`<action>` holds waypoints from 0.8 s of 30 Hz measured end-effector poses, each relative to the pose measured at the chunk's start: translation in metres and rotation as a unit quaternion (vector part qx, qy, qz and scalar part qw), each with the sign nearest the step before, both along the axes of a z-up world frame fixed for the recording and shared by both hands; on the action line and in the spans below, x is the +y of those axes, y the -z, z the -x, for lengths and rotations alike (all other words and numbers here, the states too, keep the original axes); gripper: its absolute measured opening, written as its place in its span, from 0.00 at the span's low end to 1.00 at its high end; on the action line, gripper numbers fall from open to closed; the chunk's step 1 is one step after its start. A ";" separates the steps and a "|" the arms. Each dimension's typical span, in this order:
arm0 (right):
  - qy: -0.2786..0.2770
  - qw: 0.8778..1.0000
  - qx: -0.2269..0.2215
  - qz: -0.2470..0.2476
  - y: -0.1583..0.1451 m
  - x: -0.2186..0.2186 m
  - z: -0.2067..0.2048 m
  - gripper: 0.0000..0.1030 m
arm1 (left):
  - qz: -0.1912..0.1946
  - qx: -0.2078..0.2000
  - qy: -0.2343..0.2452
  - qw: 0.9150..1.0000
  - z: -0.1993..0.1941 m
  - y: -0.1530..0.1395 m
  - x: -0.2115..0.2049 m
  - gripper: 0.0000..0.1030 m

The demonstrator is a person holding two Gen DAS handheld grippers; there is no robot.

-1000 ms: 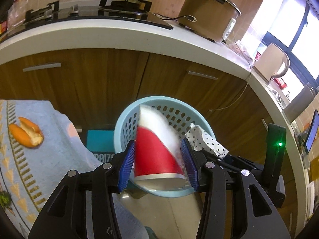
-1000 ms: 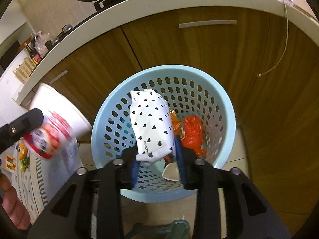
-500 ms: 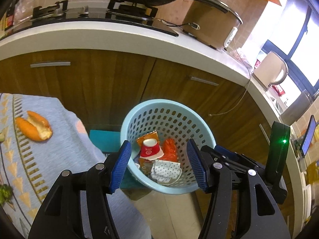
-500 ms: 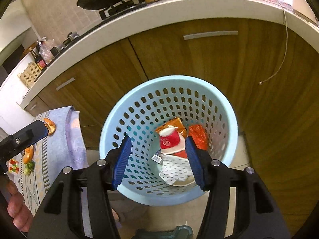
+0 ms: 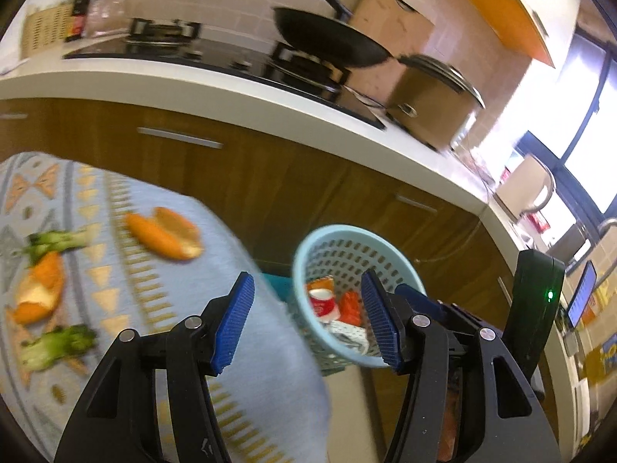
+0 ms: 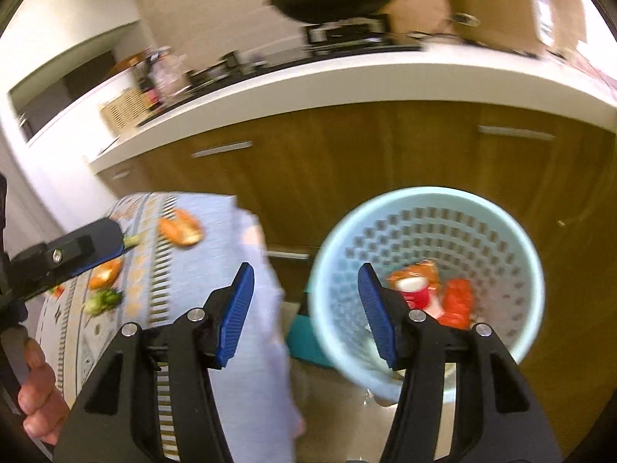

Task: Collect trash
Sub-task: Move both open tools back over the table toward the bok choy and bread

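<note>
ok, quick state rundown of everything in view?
left gripper: open, empty
right gripper: open, empty
basket: upright on the floor, partly filled
red cup: in basket, tipped over
spotted wrapper: in basket, crumpled
orange packet: in basket
orange peels: on the tablecloth, not collected
greens: on the tablecloth, not collected
wok: on the stove
pot: lid on

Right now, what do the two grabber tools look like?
Both look alike. The left gripper and right gripper each have two chunky black plastic arms with round silver bolts. Their fingers carry bright blue ribbed pads. The right gripper's black body, seen from the left camera, has a small green light. No cables or sleeves show.
</note>
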State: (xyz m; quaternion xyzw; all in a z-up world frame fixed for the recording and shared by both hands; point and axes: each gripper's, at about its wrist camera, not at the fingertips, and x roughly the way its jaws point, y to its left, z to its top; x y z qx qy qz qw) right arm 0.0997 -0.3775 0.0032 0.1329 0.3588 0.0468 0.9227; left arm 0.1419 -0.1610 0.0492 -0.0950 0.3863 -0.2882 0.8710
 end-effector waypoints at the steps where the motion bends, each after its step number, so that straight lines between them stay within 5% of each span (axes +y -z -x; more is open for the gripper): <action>1: -0.012 1.000 0.000 0.001 0.000 0.012 -0.002 0.51 | 0.001 -0.001 -0.011 1.000 0.001 -0.001 0.013 0.55; 5: -0.055 0.998 0.000 0.010 0.003 0.059 -0.012 0.50 | -0.006 -0.004 -0.045 0.999 0.007 0.000 0.059 0.55; 9: -0.090 0.996 0.004 0.018 0.014 0.105 -0.025 0.36 | -0.011 0.005 -0.076 0.997 0.006 0.010 0.107 0.55; 13: -0.098 0.995 0.009 0.023 0.022 0.132 -0.038 0.33 | -0.034 0.019 -0.110 0.993 -0.001 0.026 0.150 0.55; 24: -0.095 0.994 0.030 0.039 0.043 0.149 -0.048 0.33 | -0.069 0.052 -0.109 0.990 -0.019 0.069 0.172 0.55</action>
